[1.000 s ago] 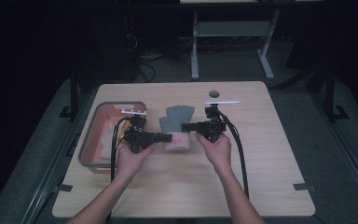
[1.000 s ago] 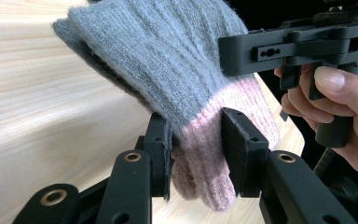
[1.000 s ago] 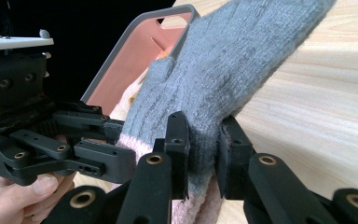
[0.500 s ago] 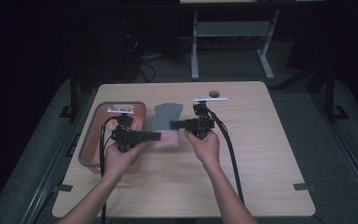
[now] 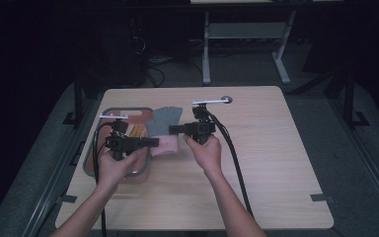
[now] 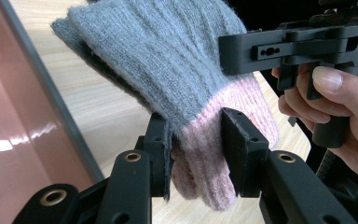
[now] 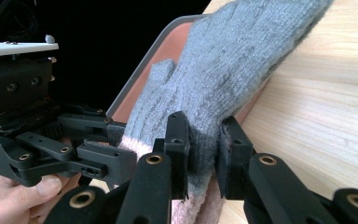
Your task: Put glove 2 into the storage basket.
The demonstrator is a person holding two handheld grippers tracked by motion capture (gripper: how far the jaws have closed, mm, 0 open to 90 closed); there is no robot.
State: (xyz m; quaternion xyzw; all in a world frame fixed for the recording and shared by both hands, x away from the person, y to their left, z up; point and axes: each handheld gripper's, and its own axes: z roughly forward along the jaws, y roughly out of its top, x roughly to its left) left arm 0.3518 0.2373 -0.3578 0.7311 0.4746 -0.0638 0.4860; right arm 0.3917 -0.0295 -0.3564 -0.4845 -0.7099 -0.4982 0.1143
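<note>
A grey knit glove (image 5: 164, 120) with a pink cuff (image 5: 166, 144) hangs between both grippers, just above the table beside the tray. My left gripper (image 5: 155, 142) is shut on the cuff end; in the left gripper view its jaws (image 6: 198, 154) pinch the glove (image 6: 168, 60) where grey meets pink. My right gripper (image 5: 172, 129) comes in from the right and is shut on the same glove; in the right gripper view its jaws (image 7: 205, 144) squeeze the grey knit (image 7: 233, 60) near the cuff. The glove's fingers point away from the person.
A grey-rimmed tray (image 5: 91, 154) with a reddish floor lies at the table's left, with orange sticks (image 5: 135, 131) inside. A small dark disc (image 5: 225, 99) sits near the far edge. Cables trail from both grippers toward the person. The wooden table (image 5: 276, 163) is bare at right.
Both hands have carried the glove to the left, toward the tray, and slightly away from the person. The grips on the glove look unchanged.
</note>
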